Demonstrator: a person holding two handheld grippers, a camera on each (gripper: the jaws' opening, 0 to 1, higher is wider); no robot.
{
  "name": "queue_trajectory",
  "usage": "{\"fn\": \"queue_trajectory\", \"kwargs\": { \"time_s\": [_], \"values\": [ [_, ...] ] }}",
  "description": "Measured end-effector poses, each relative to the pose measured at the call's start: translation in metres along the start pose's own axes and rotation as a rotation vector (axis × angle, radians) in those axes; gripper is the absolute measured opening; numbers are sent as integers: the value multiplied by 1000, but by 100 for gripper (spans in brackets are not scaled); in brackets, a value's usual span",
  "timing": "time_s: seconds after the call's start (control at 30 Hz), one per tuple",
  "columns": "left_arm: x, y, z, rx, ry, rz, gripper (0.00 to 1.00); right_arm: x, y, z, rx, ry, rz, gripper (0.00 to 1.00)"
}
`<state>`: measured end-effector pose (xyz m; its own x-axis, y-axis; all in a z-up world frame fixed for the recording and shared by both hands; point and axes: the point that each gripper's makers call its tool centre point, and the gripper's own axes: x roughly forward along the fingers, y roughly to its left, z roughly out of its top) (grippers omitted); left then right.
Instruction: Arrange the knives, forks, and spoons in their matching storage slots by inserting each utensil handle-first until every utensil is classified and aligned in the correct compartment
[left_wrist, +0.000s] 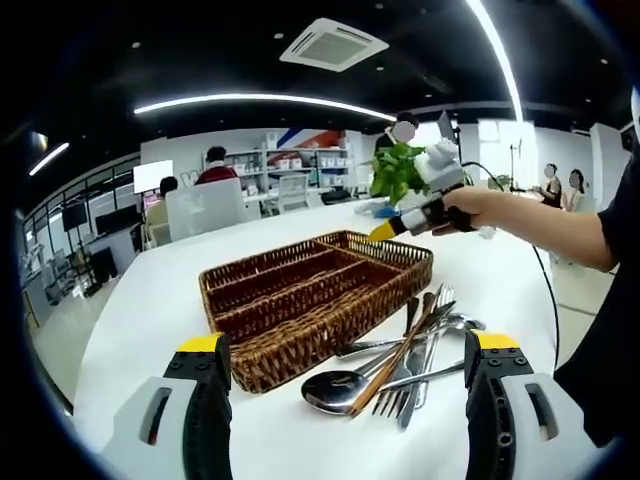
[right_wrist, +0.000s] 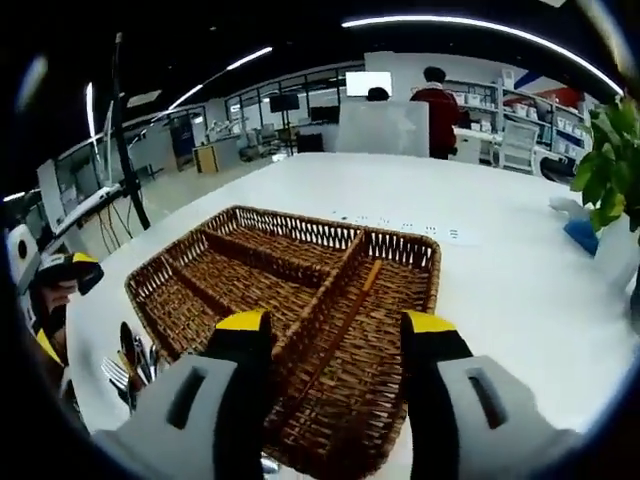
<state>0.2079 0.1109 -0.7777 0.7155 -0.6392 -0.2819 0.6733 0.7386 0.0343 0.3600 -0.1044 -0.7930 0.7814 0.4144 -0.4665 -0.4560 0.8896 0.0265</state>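
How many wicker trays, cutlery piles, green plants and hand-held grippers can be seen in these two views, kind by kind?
Wicker tray: 1
Cutlery pile: 1 (pieces overlap, so they cannot be counted singly)
Green plant: 1
Grippers: 2 (left gripper, right gripper)
Total: 5

On the table (left_wrist: 150, 300) a basket (left_wrist: 300, 300) with several compartments sits near the middle. In the left gripper view, a pile of spoons and forks (left_wrist: 405, 365) lies just beside the basket's right end, and a potted plant (left_wrist: 398, 172) stands behind it.
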Motion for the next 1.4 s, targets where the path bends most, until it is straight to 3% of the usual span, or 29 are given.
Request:
{"fn": "queue_trajectory", "kwargs": {
  "time_s": [0.43, 0.67, 1.07, 1.4],
  "values": [
    [1, 9, 3, -20, -16, 16, 99, -47, 16, -19, -105, -46, 37, 77],
    [1, 13, 2, -20, -7, 24, 99, -69, 26, -43, -126, -24, 70, 91],
    [0, 13, 2, -21, -2, 32, 99, -109, 43, -57, -138, -48, 93, 99],
    [-1, 5, 1, -31, 0, 43, 99, -117, 54, -60, -157, -53, 84, 100]
  ]
}}
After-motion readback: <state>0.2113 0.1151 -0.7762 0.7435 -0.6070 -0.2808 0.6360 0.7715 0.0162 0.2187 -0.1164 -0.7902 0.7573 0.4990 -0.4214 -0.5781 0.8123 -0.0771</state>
